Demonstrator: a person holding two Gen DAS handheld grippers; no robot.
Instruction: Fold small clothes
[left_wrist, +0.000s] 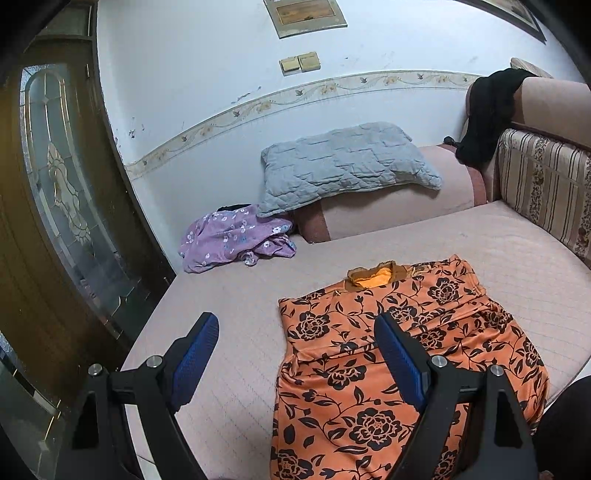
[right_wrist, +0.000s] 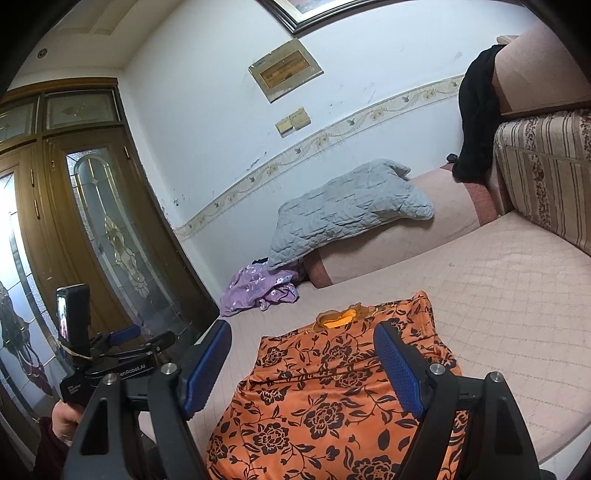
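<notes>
1. The orange floral top (left_wrist: 369, 369) lies flat on the pink quilted sofa seat (left_wrist: 498, 258), in the lower centre of both views. Its sleeves appear already turned in over the body, which gives it a narrow panel outline; this is judged a part-folded state.

2. Long axis: it runs from the bottom edge of the frame up toward the middle. The collar (left_wrist: 373, 275), with its plain orange lining showing, points away from the cameras toward the sofa's far bolster; the hem end lies nearest the cameras and passes out of frame.

3. The left tool (left_wrist: 295, 332) hangs above the garment's left edge with its blue pads (left_wrist: 197, 350) spread wide and nothing between them. One pad is over bare seat and the other over the fabric, a stance that suits taking that edge.

4. The right tool (right_wrist: 301, 343) is likewise spread wide and empty, hovering over the middle of the top. Both are probably held apart and clear so the cloth stays flat before the next fold.

5. The garment sits in the open area of the seat, probably to leave room for folding.

6. A crumpled purple floral garment (left_wrist: 236, 236) lies well apart at centre left, beside a grey quilted pillow (left_wrist: 347, 162). A black cloth (left_wrist: 484, 118) hangs over the sofa back at upper right.
</notes>
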